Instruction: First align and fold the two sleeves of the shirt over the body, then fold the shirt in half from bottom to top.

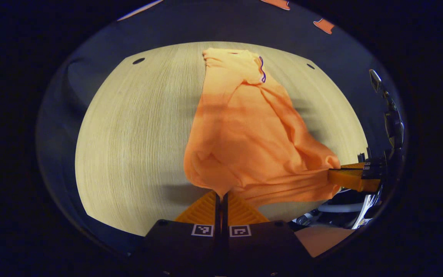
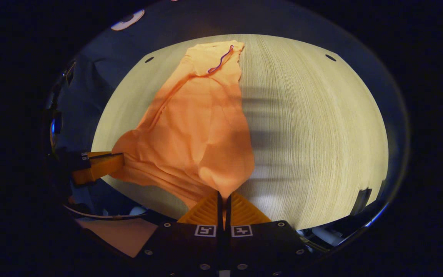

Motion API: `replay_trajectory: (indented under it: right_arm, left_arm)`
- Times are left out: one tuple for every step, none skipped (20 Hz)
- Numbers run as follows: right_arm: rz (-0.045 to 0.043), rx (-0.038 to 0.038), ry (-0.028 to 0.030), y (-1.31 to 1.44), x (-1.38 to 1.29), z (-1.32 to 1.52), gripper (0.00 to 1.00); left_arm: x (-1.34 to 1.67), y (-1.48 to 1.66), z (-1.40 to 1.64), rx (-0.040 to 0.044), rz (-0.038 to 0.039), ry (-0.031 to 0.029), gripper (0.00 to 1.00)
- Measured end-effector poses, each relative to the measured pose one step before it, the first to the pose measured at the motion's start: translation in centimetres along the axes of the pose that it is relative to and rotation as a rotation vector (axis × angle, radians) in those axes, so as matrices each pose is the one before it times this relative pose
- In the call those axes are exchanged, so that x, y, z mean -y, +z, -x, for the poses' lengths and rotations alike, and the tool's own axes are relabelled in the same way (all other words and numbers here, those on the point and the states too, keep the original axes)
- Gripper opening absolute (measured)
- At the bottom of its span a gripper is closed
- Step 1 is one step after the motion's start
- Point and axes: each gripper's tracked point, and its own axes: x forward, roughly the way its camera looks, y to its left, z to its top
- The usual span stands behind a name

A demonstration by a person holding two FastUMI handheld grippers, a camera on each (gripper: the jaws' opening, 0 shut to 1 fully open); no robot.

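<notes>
A: Status. Shirt (image 1: 244, 130) is on the bench (image 1: 129, 138), collar end flat at the far edge, hem end lifted off the wood on the near side. Left tongs (image 1: 220, 195) are clamped tight on 1 hem corner. Right tongs (image 2: 221, 197) are clamped on the other hem corner, cloth pinched between both fingers on each.

B: So the sleeves are in, and this is the bottom-to-top fold?

A: My read, yes. The body looks narrow, with no sleeve hanging out to either side of the shirt. I can't confirm how neatly they lie under the top layer.

B: Risks?

A: 3.
1. Uneven carry. If 1 corner leads toward the collar, the hem lands skewed.
2. The span between the 2 corners sags near the left tongs. Slack there can tuck under and leave a crease below the fold.
3. The pinch on each corner looks shallow, right at the finger tips. A pull away from the collar could slip a corner, or drag the collar end off its spot.

B: Fix?

A: Keep both corners level, hold light tension across the hem, move toward the collar together.
</notes>
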Motion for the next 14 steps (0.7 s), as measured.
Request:
replay_trajectory:
  right_arm:
    - [0.00445,0.02664,-0.00221,1.203,0.1,0.537,0.0]
    - [-0.00269,0.0247,0.00102,1.22,0.037,0.517,0.0]
    - [-0.00319,0.02852,0.00337,1.683,0.139,0.312,0.0]
    - [0.00369,0.01776,-0.00417,1.198,0.279,0.257,0.0]
    - [0.00429,0.01628,-0.00702,1.115,0.285,0.053,0.0]
    - [-0.00022,0.01653,-0.00224,1.073,0.225,0.099,0.0]
    - [-0.00141,0.01173,0.003,0.819,0.01,0.188,0.0]
    - [0.0017,0.01222,-0.00041,0.885,0.136,0.36,0.0]
    - [0.00446,0.01148,-0.00177,1.173,0.066,-0.235,0.0]
    - [0.00583,0.01147,-0.00118,0.994,0.116,-0.13,0.0]
    - [0.00413,0.01384,-0.00102,1.288,0.142,-0.073,0.0]
    - [-0.00113,0.01202,0.00625,0.767,0.162,0.561,0.0]
    - [-0.00763,0.01274,0.00664,1.134,0.097,0.129,0.0]
    - [-0.00313,0.01569,0.00347,1.292,0.064,-0.453,0.0]
  left_arm:
    - [0.49,1.012,0.51,0.01751,0.00686,-0.01397,0.01]
    - [0.152,0.99,0.252,0.0148,0.00333,-0.00875,0.01]
    - [0.027,1.532,0.294,0.02059,-0.00367,-0.00446,0.01]
    - [-0.185,1.053,-0.053,0.01832,-0.0103,0.00572,0.01]
    - [-0.446,1.105,-0.116,0.01656,-0.01152,0.0137,0.01]
    - [-0.125,0.826,-0.131,0.00939,-0.00184,0.00277,0.0]
    - [0.113,0.959,-0.104,0.01404,0.01027,-0.00571,0.01]
    - [-0.036,1.227,-0.142,0.01383,0.00547,-0.0036,0.01]
    - [-0.141,1.09,-0.006,0.02141,-0.00211,0.00041,0.01]
    - [-0.282,1.138,0.001,0.01883,-0.00625,0.00397,0.01]
    - [-0.381,1.524,-0.17,0.02104,-0.00671,-0.00011,0.01]
    - [-0.269,1.142,-0.057,0.01172,0.00041,0.00125,0.01]
    - [-0.311,1.045,-0.138,0.01267,-0.00017,0.00247,0.01]
    - [-0.388,1.265,-0.32,0.01626,-0.00158,0.00644,0.01]
